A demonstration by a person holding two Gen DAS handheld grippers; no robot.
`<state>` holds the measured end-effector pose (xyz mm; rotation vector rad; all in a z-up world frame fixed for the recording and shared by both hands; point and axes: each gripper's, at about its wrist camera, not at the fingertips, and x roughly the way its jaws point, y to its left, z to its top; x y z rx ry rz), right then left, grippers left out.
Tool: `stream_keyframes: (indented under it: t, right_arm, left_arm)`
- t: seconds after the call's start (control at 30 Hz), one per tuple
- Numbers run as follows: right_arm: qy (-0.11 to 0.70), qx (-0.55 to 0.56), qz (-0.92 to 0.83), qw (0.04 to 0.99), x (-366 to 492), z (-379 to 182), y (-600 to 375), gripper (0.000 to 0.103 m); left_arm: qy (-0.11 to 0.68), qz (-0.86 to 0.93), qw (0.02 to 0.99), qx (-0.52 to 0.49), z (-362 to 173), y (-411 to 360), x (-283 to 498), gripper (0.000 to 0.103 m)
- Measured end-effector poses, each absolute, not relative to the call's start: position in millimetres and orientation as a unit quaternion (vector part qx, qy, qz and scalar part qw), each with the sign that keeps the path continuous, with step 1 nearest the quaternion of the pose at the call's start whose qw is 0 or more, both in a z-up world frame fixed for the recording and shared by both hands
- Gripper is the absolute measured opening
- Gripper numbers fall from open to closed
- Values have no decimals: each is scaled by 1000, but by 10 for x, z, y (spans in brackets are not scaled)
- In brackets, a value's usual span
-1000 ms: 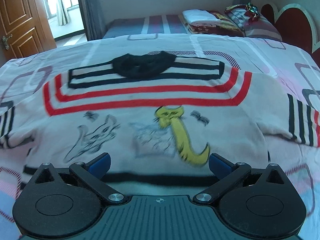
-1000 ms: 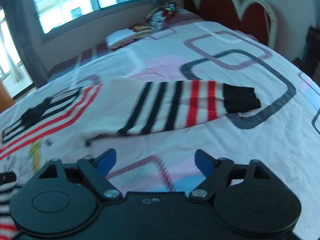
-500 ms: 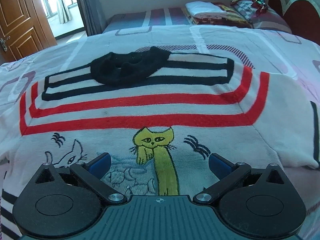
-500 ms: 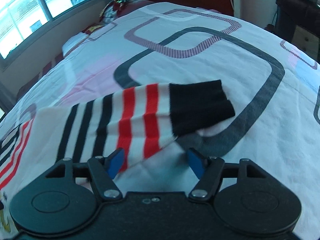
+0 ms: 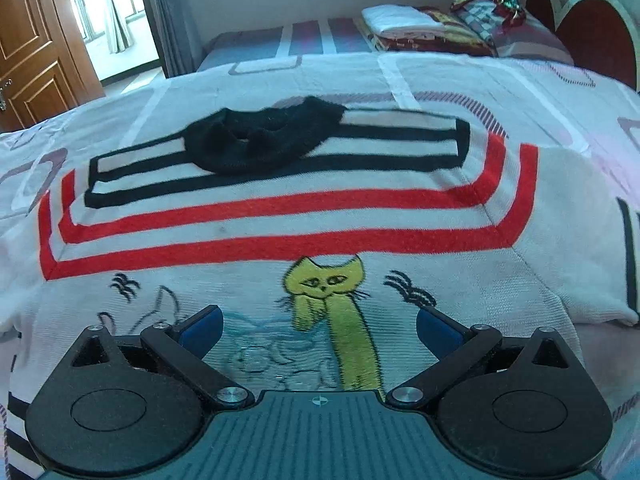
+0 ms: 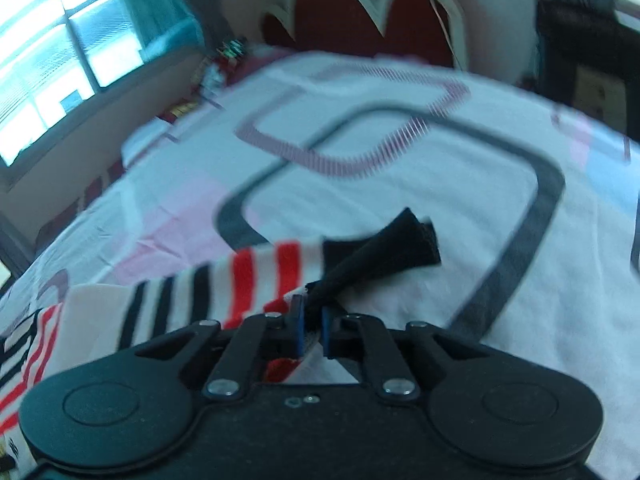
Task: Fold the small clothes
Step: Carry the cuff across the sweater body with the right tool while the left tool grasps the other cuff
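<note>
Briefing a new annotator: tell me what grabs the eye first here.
The white sweater spread on the bed, with red and black stripes and a yellow cat on its chest. Then the right gripper, shut on the sweater's black cuff, while the left gripper is open over the chest.

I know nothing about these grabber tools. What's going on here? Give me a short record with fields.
place: bed with a patterned sheet
garment: small white sweater with red and black stripes and a yellow cat, lying flat on the bed
collar: black, at the far end of the sweater
left gripper: open, above the sweater's front, holding nothing
right gripper: shut on the sleeve's black cuff
sleeve: striped, bunched where it is pinched
folding: no fold visible yet
</note>
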<state>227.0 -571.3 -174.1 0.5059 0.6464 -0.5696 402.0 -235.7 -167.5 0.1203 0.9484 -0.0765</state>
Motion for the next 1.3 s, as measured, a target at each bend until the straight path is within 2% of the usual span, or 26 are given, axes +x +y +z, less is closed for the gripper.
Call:
stream_keyframes:
  t: [0.13, 0.33, 0.5, 0.57, 0.6, 0.63, 0.67, 0.7, 0.73, 0.8, 1.0, 1.07, 1.1, 1.13, 1.17, 1.2, 1.23, 1.3]
  right_arm:
    - [278, 202, -215, 914, 2386, -1418, -5345, 8]
    - [267, 125, -51, 954, 2829, -986, -4079, 8]
    - [311, 91, 69, 944, 3150, -1144, -2931, 8]
    - [363, 75, 102, 923, 3298, -1408, -2539, 10]
    - [387, 74, 111, 912, 3352, -1528, -2413, 18]
    - [407, 72, 114, 903, 3389, -1630, -2310, 36]
    - [424, 64, 114, 896, 3401, -1708, -2215, 46]
    - [428, 55, 118, 894, 3378, -1725, -2162, 64]
    - [422, 49, 121, 897, 3336, -1698, -2138, 67]
    - [399, 44, 120, 908, 3197, -1569, -2179, 63]
    - [370, 53, 71, 925, 2838, -1362, -2413, 67]
    - [367, 56, 54, 927, 2759, -1382, -2533, 67]
    - [364, 55, 46, 929, 2737, -1400, -2570, 67]
    - [363, 55, 38, 929, 2696, -1408, -2638, 67]
    - [364, 56, 31, 929, 2651, -1417, -2712, 67]
    - [366, 58, 24, 929, 2632, -1433, -2766, 67]
    - [368, 57, 15, 928, 2606, -1454, -2834, 67]
    - [371, 51, -5, 927, 2573, -1520, -2928, 67]
  left_arm:
    - [446, -37, 894, 31, -1483, -2044, 4019, 101]
    - [437, -40, 898, -20, -1215, -1309, 4024, 102]
    - [454, -46, 888, -56, -1288, -692, 4115, 102]
    - [470, -58, 878, -67, -1397, -558, 4172, 102]
    - [480, -67, 872, -72, -1466, -521, 4203, 102]
    - [492, -81, 863, -80, -1531, -493, 4228, 102]
    - [501, -92, 856, -87, -1591, -493, 4243, 102]
    - [510, -102, 848, -97, -1648, -496, 4259, 102]
    - [518, -114, 840, -112, -1691, -503, 4271, 102]
    - [528, -144, 822, -154, -1764, -539, 4274, 102]
    - [522, -166, 810, -209, -1939, -802, 4322, 101]
    - [514, -161, 811, -228, -1988, -858, 4351, 91]
    - [510, -160, 812, -234, -2022, -887, 4381, 75]
    - [512, -159, 811, -235, -2033, -914, 4413, 68]
    - [507, -156, 814, -237, -2058, -942, 4434, 66]
    - [502, -156, 816, -239, -2035, -950, 4409, 54]
    - [502, -152, 818, -236, -2038, -970, 4410, 33]
    - [501, -146, 816, -249, -2051, -958, 4401, 10]
